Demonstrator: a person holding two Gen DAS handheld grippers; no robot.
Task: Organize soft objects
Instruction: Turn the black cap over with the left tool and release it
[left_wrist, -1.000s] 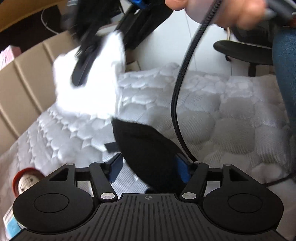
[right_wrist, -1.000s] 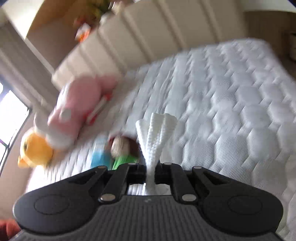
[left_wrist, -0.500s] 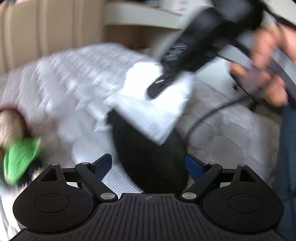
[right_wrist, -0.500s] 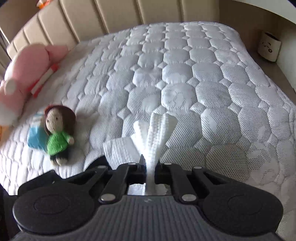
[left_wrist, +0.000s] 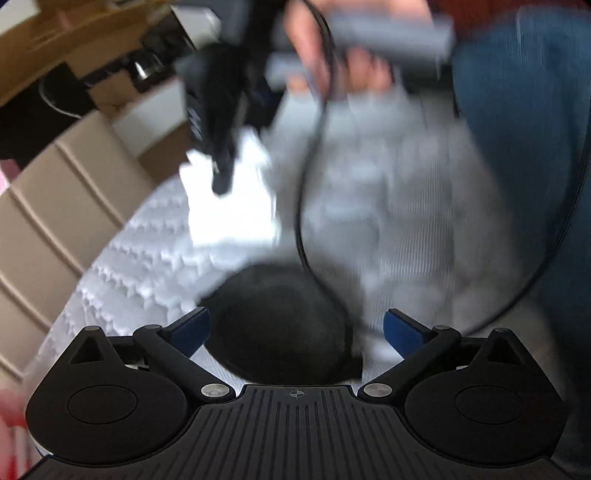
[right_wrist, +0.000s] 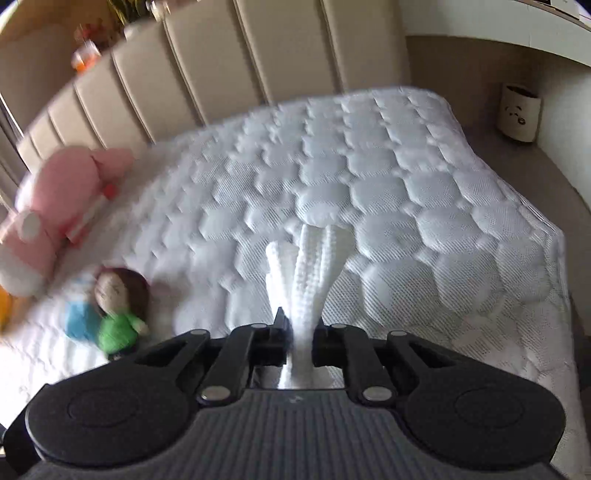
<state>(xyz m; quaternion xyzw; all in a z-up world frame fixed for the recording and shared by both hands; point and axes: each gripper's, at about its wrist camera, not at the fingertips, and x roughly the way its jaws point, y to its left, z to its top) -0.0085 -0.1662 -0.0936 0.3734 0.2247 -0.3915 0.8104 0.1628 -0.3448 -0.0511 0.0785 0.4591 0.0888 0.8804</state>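
The quilted white bed is filling both views, running up to a padded beige headboard. Lying near the headboard end, well to the left in the right wrist view, are a pink plush toy and a small doll in a green top with something blue just beside it.

The white knitted cloth is sitting clamped between the fingers of the right gripper, which are drawn together on its gathered end. Its long axis is running straight ahead along the fingers, fanning out in ribbed folds pointing away toward the middle of the bed. In the left wrist view the same cloth is hanging as a pale sheet below the right gripper, up and to the left.

The black soft item is lying on the bed directly ahead of the left gripper, rounded end pointing away. It is sitting between the blue-padded fingers, whose jaws are opening wide, with a gap on the right side and probably on the left too, though blur is making that hard to judge. So the left hand is the nearer one to it, and any regrasp would be turning on closing straight across its width. A black cable is trailing over its far edge.
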